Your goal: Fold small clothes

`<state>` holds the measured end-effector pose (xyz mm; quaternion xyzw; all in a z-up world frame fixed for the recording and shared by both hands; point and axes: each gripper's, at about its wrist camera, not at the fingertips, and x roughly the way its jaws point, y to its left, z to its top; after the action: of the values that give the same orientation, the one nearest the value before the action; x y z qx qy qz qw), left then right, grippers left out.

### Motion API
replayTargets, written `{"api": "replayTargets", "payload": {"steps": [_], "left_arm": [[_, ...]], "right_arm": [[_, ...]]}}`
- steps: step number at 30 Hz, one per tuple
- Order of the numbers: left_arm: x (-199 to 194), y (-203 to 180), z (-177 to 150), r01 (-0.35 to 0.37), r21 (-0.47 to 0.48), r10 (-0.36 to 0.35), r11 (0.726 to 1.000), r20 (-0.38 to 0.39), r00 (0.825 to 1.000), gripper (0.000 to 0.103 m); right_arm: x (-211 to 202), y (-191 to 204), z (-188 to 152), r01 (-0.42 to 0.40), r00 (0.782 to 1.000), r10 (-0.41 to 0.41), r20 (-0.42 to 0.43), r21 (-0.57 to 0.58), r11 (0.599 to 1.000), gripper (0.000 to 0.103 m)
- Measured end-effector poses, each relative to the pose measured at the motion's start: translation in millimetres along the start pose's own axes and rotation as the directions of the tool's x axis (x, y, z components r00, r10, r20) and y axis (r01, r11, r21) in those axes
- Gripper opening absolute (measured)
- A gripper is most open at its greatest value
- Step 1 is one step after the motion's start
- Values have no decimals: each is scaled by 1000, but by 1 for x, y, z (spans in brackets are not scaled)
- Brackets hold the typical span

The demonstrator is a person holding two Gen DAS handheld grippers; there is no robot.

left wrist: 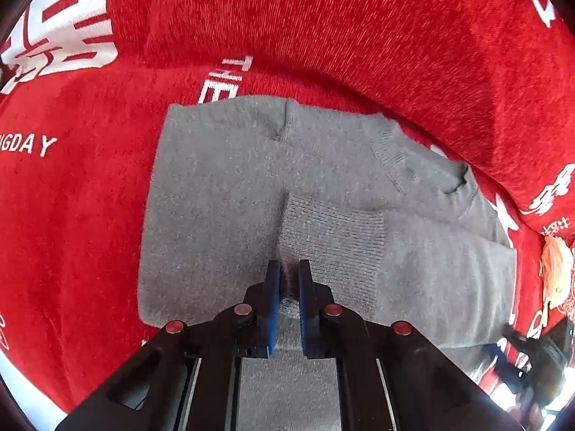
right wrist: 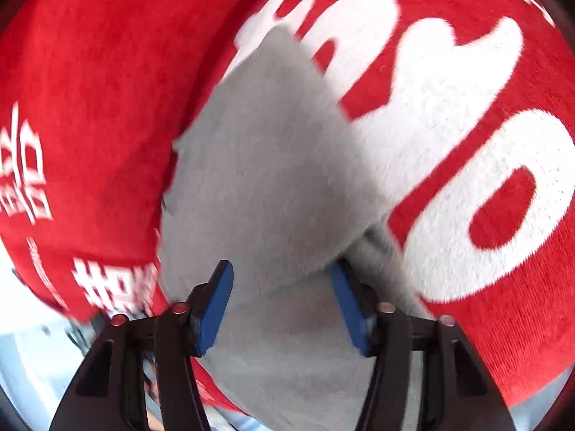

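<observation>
A grey knitted sweater [left wrist: 222,194] lies flat on a red plush blanket [left wrist: 341,21]. One sleeve is folded across it, ending in a ribbed cuff [left wrist: 334,240]. My left gripper [left wrist: 289,269] points steeply down at the near edge of that cuff and is shut on a pinch of the grey knit between its blue pads. In the blurred right wrist view the same grey sweater [right wrist: 273,158] fills the middle. My right gripper [right wrist: 282,267] stands open over it, with cloth between the wide-apart jaws. A fold of the knit hangs over the right blue pad [right wrist: 350,309].
The red blanket [right wrist: 90,89] bears large white lettering and rises in a thick fold behind the sweater. A cream tassel-like scrap [left wrist: 555,269] lies at the right edge. A dark blurred shape [left wrist: 535,355] sits at the sweater's lower right corner.
</observation>
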<state>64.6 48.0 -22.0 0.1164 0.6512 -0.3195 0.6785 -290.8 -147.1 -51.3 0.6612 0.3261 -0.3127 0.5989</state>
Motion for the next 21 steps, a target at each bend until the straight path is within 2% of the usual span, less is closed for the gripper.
{"api": "replayTargets", "payload": {"steps": [2, 5, 6, 10, 12, 14, 16, 17, 18, 19, 21], "left_arm": [[-3, -2, -6, -10, 17, 10, 1000, -3, 1000, 7], [-2, -4, -17, -28, 41, 28, 999, -8, 1000, 7], [1, -4, -21, -37, 46, 38, 998, -14, 999, 7], [-3, -4, -28, -62, 38, 62, 997, -9, 998, 7], [-12, -4, -28, -93, 64, 93, 994, 6, 996, 7], [-18, -7, -25, -124, 86, 121, 989, 31, 992, 7], [-26, -10, -22, -146, 112, 142, 983, 50, 989, 7], [-31, -7, -22, -147, 116, 141, 982, 59, 988, 7], [-35, -7, -19, -147, 117, 140, 982, 67, 988, 7], [-36, -11, -16, -145, 119, 136, 982, 74, 988, 7], [-32, -21, -10, -144, 123, 134, 982, 85, 987, 7]], "right_arm": [[-6, 8, 11, 45, 999, -45, 2, -88, 995, 7], [-14, 19, 21, 109, 994, -110, 10, -233, 966, 6], [-14, 17, 26, 129, 991, -132, 9, -251, 959, 7], [-6, 1, 31, 124, 983, -156, -100, -268, 955, 8], [-6, 10, 25, 143, 976, -186, -115, -308, 940, 17], [-22, 16, 18, 126, 981, -170, -94, -357, 926, 19], [-47, 20, 20, 96, 994, -111, -22, -351, 931, 21], [-57, 18, 26, 76, 997, -70, 31, -316, 946, 34], [-64, 13, 35, 66, 996, -47, 79, -264, 962, 52], [-65, 8, 44, 63, 994, -41, 100, -226, 972, 56], [-54, -3, 68, 43, 995, -28, 98, -157, 987, 56]]}}
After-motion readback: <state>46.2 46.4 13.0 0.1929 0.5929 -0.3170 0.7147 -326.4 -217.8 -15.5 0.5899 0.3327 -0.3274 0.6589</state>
